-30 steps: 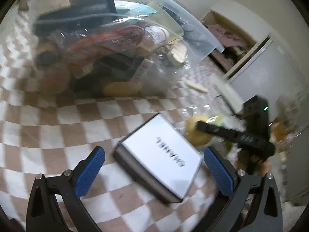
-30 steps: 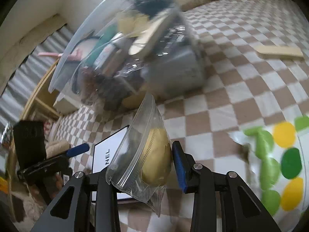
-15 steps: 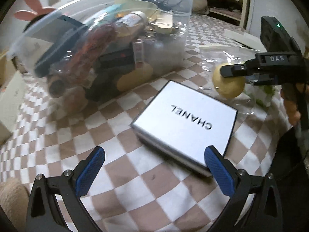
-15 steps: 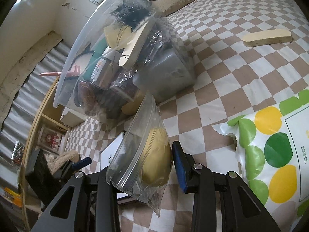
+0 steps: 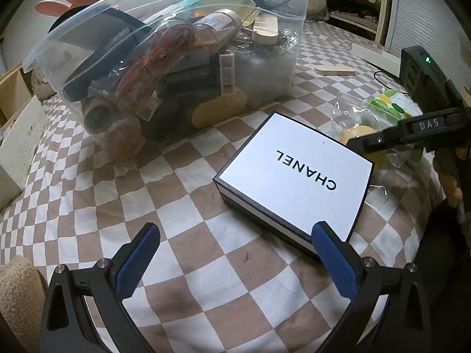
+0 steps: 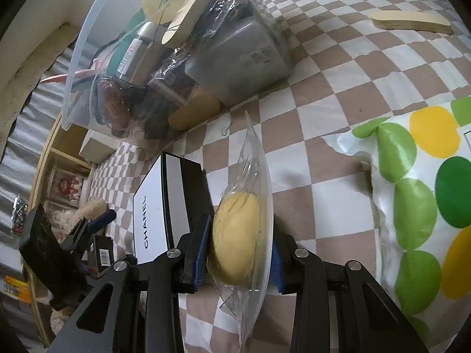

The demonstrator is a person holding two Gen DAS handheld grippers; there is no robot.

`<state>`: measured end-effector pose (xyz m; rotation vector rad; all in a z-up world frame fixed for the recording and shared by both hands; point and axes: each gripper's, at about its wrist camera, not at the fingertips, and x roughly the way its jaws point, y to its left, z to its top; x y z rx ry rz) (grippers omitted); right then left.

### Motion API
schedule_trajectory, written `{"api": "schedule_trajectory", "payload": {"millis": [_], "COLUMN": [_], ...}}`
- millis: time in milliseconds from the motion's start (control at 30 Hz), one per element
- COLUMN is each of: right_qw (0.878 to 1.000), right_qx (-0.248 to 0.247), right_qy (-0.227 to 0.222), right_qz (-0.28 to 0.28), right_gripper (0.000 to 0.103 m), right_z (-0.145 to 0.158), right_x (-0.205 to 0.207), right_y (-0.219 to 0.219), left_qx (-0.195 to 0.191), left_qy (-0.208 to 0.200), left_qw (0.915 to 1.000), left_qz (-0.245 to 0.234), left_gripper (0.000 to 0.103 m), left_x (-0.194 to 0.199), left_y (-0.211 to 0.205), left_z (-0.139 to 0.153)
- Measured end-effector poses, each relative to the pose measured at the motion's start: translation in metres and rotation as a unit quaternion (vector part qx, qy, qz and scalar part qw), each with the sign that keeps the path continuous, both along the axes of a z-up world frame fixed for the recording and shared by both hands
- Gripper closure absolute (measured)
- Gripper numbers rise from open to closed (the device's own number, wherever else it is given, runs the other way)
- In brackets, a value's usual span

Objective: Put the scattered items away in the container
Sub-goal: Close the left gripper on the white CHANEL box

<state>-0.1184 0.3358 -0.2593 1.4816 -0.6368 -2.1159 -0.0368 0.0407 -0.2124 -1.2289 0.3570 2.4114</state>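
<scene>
Two blue-padded claws are in view, and one holds something. The right gripper point(image 6: 240, 253) is pinched on a clear zip bag point(image 6: 253, 206) with a round yellow sponge-like lump inside; both pads press the bag's sides and the plastic stands up between them, its top edge pointing toward the far container. The left gripper point(image 5: 235, 260) is spread wide and empty, hovering over the checkered cloth point(image 5: 182, 264), with its right pad just in front of the near corner of the box.

One flat box point(image 5: 294, 173), white on top with black sides and black lettering, lies on the cloth between the two claws, just left of the held bag in the right wrist view. Beyond it stands one clear plastic container point(image 5: 164, 67), already crowded with bagged cords, a bottle, dark pouches and wooden pieces. One stack of pale wooden sticks point(image 6: 412, 22) lies far off on the cloth to the right. One glossy white packet with green and yellow dots point(image 6: 418, 206) lies near, at the right of the held bag.
</scene>
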Motion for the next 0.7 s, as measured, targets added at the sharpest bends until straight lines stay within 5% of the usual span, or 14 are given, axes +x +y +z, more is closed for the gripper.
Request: {"api": "schedule_trajectory", "payload": {"millis": [100,200,400,700], "right_qw": [1.000,0.995,0.980,0.973], "right_qx": [-0.019,-0.097,-0.198,-0.229], "right_qy": [-0.010,-0.013,-0.032,-0.023], "right_qz": [0.005,-0.003,0.003,0.035], "right_gripper": [0.066,0.066,0.066,0.066], "right_z": [-0.005,-0.003,-0.005,0.005], "right_x": [-0.001,-0.002,0.000,0.003], "right_y": [-0.001,0.007,0.008,-0.015], "left_qx": [0.015,0.030,0.120,0.182], "left_qy": [-0.009,-0.013,-0.053,-0.051], "left_qw": [0.9998,0.9990,0.9909,0.9815], "left_qz": [0.008,0.030,0.032,0.031], "left_gripper": [0.000,0.000,0.000,0.000], "left_x": [-0.003,-0.007,-0.011,-0.005], "left_y": [-0.006,-0.014,-0.027,-0.036], "left_z": [0.001,0.003,0.011,0.029]}}
